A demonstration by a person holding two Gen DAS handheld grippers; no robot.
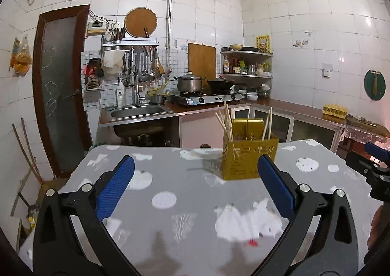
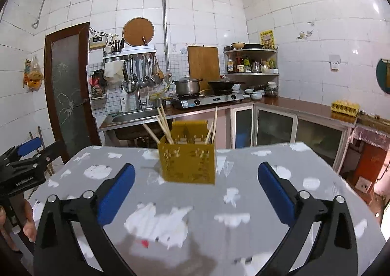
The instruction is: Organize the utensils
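A yellow perforated utensil holder [image 1: 248,157] stands upright on the grey patterned table [image 1: 185,190], towards its far edge. Several wooden chopsticks [image 1: 225,121] stick up out of it, some on its left side and some on its right [image 1: 267,125]. My left gripper [image 1: 195,166] is open and empty, held above the table short of the holder. In the right wrist view the holder [image 2: 187,162] with its chopsticks [image 2: 163,125] stands ahead, and my right gripper [image 2: 196,171] is open and empty. The right gripper shows at the right edge of the left wrist view [image 1: 373,166]; the left gripper shows at the left of the right wrist view [image 2: 22,166].
Behind the table is a kitchen counter with a sink [image 1: 137,111], a gas stove [image 1: 207,98] with a pot and a wok, and corner shelves [image 1: 246,64]. A brown door [image 1: 61,88] is at the left. An egg tray [image 1: 335,110] sits on the right counter.
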